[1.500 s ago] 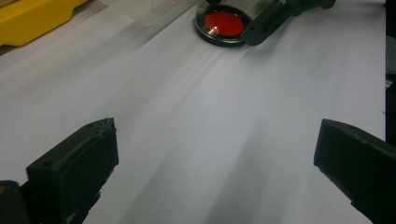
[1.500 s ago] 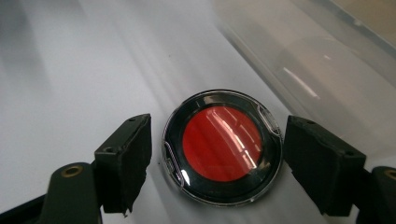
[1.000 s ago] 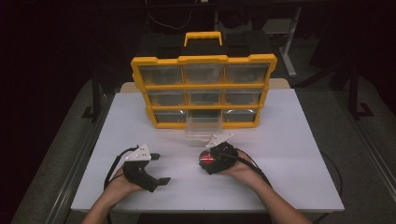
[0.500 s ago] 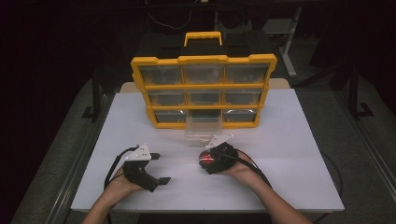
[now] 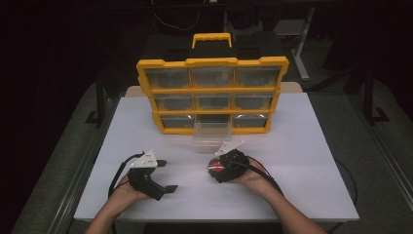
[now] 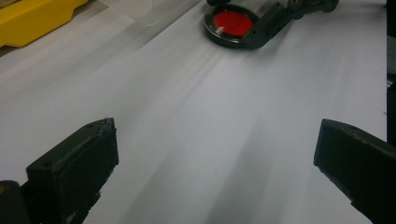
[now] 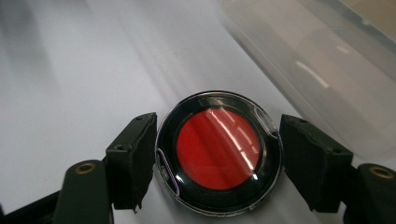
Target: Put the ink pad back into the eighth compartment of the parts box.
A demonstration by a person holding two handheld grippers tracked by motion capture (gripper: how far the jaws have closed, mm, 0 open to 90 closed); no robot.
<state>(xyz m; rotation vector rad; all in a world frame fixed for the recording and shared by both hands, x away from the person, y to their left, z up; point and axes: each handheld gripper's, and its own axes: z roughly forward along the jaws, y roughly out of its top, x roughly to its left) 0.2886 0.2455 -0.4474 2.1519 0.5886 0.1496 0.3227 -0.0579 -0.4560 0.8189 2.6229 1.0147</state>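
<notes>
A round red disc in a black-rimmed clear case (image 7: 218,149) lies on the white table between the two jaws of my right gripper (image 7: 218,156), and both jaws touch its rim. From the high view, the disc (image 5: 215,168) sits in the right gripper (image 5: 217,167) just in front of a clear drawer (image 5: 211,134). My left gripper (image 5: 166,176) rests on the table at the front left, its jaws wide open with nothing between them. The left gripper view looks past its own open jaws (image 6: 215,154) to the disc (image 6: 232,23) held farther off.
A yellow parts organizer (image 5: 212,95) with clear drawers stands upright at the back middle of the white table (image 5: 311,146). Its bottom middle drawer is out and sits on the table in front of it. Dark floor surrounds the table edges.
</notes>
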